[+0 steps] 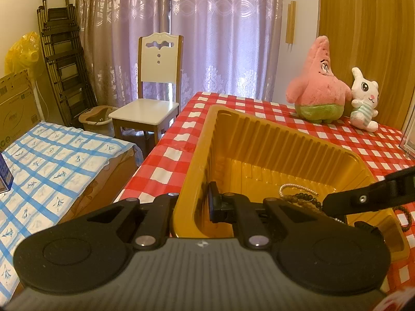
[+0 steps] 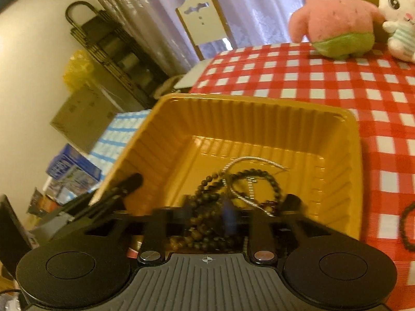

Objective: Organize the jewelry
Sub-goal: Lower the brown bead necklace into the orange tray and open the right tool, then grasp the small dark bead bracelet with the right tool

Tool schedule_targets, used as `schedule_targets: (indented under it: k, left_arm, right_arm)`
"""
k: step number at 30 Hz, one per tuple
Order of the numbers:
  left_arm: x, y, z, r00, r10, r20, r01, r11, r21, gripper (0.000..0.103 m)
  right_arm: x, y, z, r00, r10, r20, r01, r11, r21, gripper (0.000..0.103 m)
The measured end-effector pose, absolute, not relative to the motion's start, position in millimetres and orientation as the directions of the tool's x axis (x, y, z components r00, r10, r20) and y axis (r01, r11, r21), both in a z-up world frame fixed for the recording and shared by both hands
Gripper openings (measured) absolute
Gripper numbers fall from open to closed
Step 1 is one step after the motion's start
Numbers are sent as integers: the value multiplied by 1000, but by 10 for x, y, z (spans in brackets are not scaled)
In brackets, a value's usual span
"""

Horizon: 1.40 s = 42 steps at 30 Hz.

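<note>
Counter [image 2: 337,83] in red check carries the gold tray [image 1: 259,129]; the tray's near left wall sits pinched in the left claw [image 1: 192,204], jaws narrow on it, steadying. Inside the tray, at its near right, lies a heap of dark bead strands [image 2: 207,223] with a pearl chain [image 2: 246,165], directly under and between the right claw [image 2: 215,207] fingers, which stand part-wide, pads apparently off the beads. One more dark bracelet [image 2: 407,228] lies outside on the counter, right of the tray, nearest the right claw. Right claw angles down into the tray.
</note>
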<state>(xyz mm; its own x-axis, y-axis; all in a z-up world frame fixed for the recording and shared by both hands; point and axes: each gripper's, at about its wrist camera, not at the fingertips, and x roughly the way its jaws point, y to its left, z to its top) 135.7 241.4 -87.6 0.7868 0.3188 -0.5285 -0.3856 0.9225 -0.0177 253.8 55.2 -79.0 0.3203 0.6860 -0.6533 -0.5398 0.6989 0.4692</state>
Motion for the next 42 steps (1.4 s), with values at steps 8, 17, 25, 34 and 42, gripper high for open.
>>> schedule_targets:
  k: [8,17,25,34,42]
  left_arm:
    - [1365,2403,-876,787,321,-527,-385,923,-14,9]
    - [1347,2402,-885,787,326,-524,-386,922,-8,9]
    - [1340,2401,-884,783,332,-525,-394,919,-7,10]
    - [1345,2379,-878,780,339,-526,-398,918,1,10]
    - [1347,2364,-881,771,348,-533,-404,915,12,11]
  right_arm:
    - [2395,278,-775,360,623,-695,-516,753,408,61]
    - [2263,-72,-762,397,561,-726,-441,811,385,61]
    - [2175,-337,-736,427,532,-732,-399,837,376,61]
    - [2163,-861,-940,524,419,-742,-335,902,273,56]
    - [2585,-1235,-1172,579,322,-749,-264,943,201,28]
